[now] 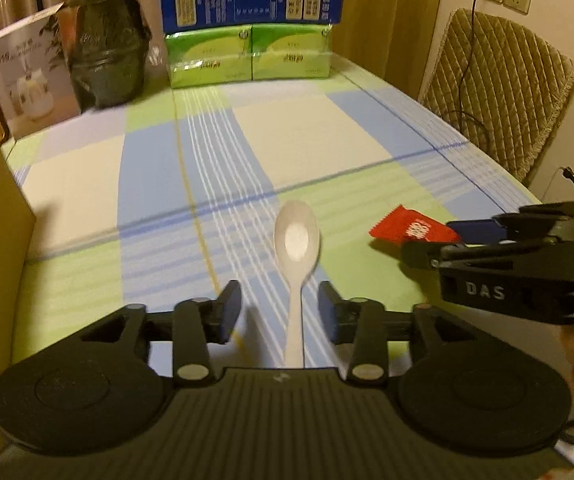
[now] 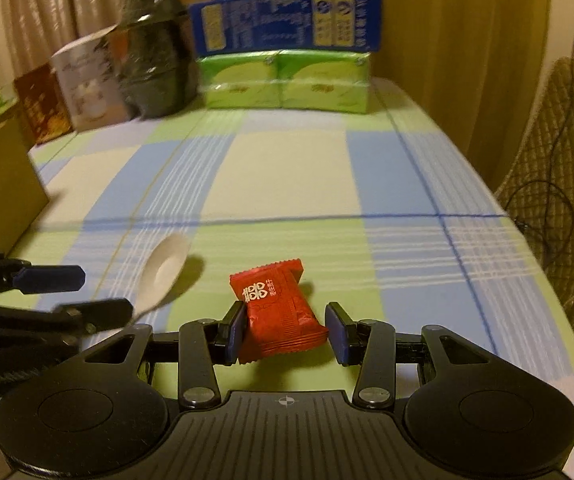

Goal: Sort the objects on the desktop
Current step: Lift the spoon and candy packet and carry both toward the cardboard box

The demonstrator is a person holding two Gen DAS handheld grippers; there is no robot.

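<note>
1. Left gripper (image 1: pixel 280 312): fingers spread, nothing pinched. White spoon (image 1: pixel 295 256) lying flat on the checked tablecloth (image 1: pixel 327 128), handle between the two blue pads (image 1: pixel 229 310) but clear of both.
2. Long axis of the spoon: along the pointing line of the gripper, bowl at the far end, handle end hidden under the gripper body. Handle thin, so a long closing needed; probably smooth hard plastic, likely to slip or tip.
3. Right gripper (image 2: pixel 285 332): fingers also spread. Red candy packet (image 2: pixel 281 312) on the cloth between them, left pad (image 2: pixel 235 330) touching or almost touching it, right pad with a clear gap; no squeeze visible.
4. Packet: glossy crinkled foil, pillow shape, zigzag ends, long axis slightly slanted across the jaws. Soft, likely to deform.
5. Each thing nearest to its own gripper; spoon to the left of the packet, well apart.
</note>
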